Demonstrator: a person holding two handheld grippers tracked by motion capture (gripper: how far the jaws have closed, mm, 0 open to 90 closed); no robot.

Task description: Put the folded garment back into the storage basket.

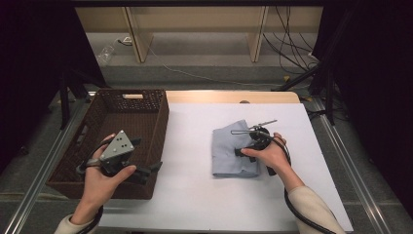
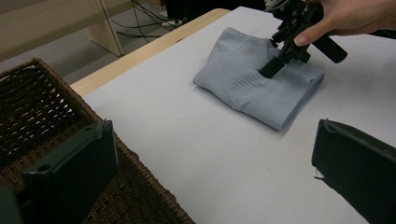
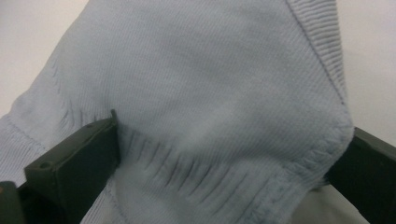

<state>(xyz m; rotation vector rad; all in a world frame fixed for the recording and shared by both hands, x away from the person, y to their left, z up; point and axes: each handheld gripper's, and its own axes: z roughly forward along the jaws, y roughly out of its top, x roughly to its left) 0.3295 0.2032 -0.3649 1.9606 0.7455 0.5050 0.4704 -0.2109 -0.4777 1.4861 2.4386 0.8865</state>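
Observation:
A folded light-blue knit cloth (image 1: 229,151) (image 2: 252,93) (image 3: 210,70) lies on the white table cover (image 1: 195,195). My right gripper (image 1: 242,152) (image 2: 273,67) (image 3: 224,154) is open and low on the cloth's right side. Its jaws stand wide apart: one presses into the fabric and the other sits just past the folded edge. My left gripper (image 1: 145,156) (image 2: 210,172) hangs open with nothing in it over the right wall of the brown wicker basket (image 1: 160,122) (image 2: 28,107), pointing toward the cloth.
The basket takes up the table's left side, and its visible floor is bare. Bare white cover (image 2: 187,140) lies between basket and cloth. A wooden table edge (image 1: 229,96) runs along the back, with cables on the floor (image 1: 287,53) beyond it.

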